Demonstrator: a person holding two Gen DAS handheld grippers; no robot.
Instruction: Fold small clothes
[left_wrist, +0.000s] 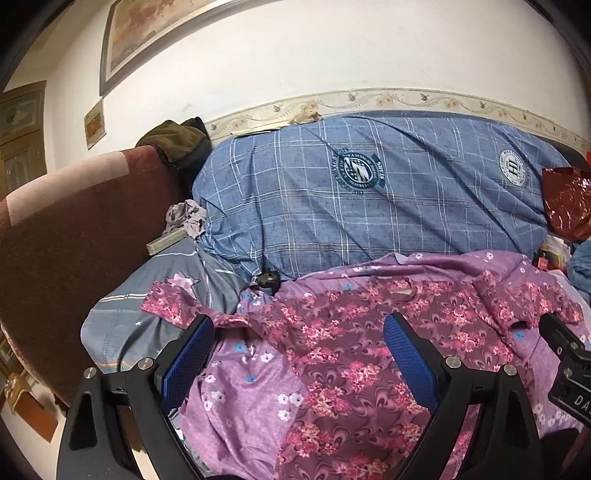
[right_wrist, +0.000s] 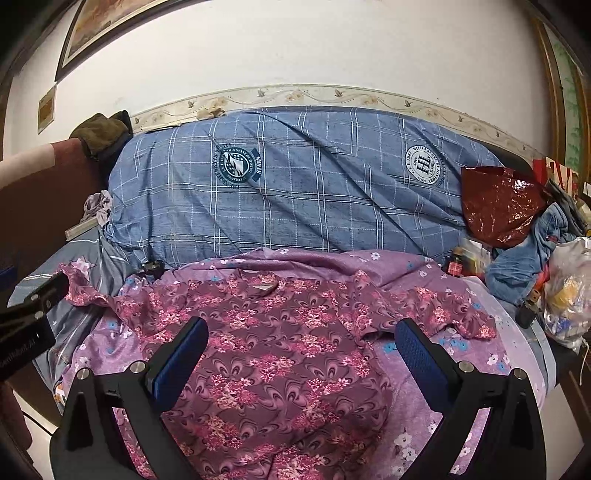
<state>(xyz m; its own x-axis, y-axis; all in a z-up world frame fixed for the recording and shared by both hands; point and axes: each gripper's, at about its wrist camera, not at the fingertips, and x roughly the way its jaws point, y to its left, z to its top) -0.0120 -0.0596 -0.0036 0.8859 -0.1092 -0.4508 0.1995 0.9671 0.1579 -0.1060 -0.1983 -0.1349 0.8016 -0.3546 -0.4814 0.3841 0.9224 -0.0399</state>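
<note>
Lying flat, the floral shirt (right_wrist: 280, 354) points its collar toward the blue quilt (right_wrist: 314, 192).

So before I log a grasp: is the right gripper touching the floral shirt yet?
Cannot tell. In the right wrist view the right gripper is open over the floral shirt, but no gap or contact shows plainly.

You saw the shirt (right_wrist: 280, 332) spread flat on the bedsheet (right_wrist: 424, 369), with the rolled quilt (right_wrist: 295, 192) lying behind it. To the quilt's right sat a plastic bag (right_wrist: 498, 206).
</note>
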